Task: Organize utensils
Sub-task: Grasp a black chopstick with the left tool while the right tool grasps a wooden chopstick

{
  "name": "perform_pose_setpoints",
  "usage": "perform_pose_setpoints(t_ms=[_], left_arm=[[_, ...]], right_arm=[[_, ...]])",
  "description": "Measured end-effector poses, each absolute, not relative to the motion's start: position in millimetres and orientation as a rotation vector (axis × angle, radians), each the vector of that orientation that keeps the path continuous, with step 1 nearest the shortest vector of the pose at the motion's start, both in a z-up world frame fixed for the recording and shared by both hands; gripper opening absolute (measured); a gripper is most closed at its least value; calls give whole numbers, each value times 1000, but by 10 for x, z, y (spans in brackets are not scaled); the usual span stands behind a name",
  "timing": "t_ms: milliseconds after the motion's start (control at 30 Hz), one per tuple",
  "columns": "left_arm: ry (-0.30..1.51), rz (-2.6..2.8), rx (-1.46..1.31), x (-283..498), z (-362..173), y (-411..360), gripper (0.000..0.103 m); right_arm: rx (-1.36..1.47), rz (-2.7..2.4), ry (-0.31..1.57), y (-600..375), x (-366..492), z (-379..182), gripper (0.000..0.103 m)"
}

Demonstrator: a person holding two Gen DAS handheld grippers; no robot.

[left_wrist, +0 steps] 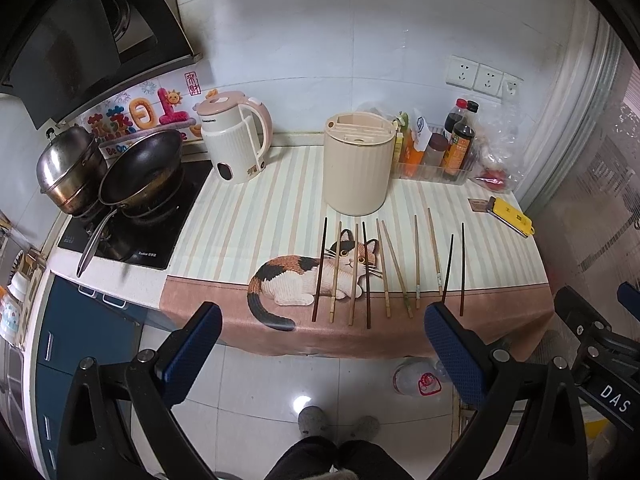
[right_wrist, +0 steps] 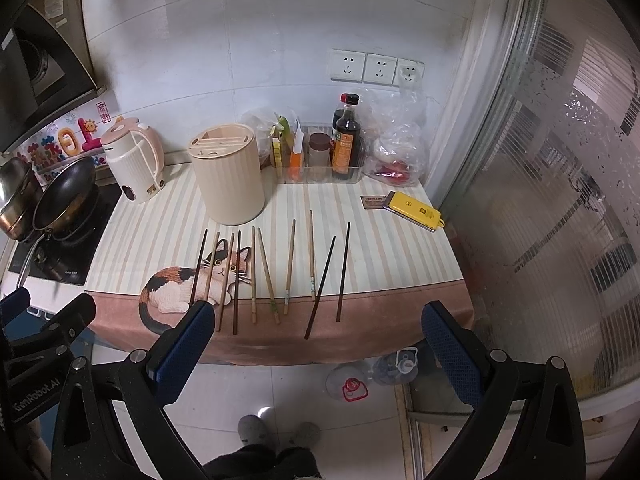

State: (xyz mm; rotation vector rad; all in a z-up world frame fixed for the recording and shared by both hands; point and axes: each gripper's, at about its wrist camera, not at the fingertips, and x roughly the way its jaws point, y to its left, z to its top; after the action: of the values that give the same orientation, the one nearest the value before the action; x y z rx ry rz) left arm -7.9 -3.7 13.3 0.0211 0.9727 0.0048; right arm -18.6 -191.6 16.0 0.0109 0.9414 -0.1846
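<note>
Eyeing chopsticks along the worktop's front edge | light, stiff, kinda slippery, pinch mid-shaft | left gripper and right gripper both spread, empty | holder behind

Home kitchen. Small counter against a white tiled wall, covered by a striped cloth printed with a cat. Left: black cooktop carrying a wok and a steel pot, under a dark range hood. On the counter: pink-and-cream kettle, cream utensil holder, tray of sauce bottles, row of chopsticks. Three wall sockets above. Blue cabinet fronts below, glossy floor tiles, slippered feet.
</note>
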Motion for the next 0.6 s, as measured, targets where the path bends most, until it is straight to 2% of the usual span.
perform_pose_setpoints(t_ms=[233,433,500,567,600], left_arm=[[896,68,73,121,-7,-35,103],[935,197,89,578,-516,95,103],[978,217,102,753,-750,135,103],[1032,222,106,928,-979,158,103],[1062,220,97,1049,-1135,193,103]], right_arm=[[82,-147,853,-2025,-59,90,103],[155,-77,867,-2194,364,-306,102],[167,-61,899,-2213,522,-501,95],[180,-49,959,-2232,704,-746,79],[192,-39,991,-2237,790,-875,76]])
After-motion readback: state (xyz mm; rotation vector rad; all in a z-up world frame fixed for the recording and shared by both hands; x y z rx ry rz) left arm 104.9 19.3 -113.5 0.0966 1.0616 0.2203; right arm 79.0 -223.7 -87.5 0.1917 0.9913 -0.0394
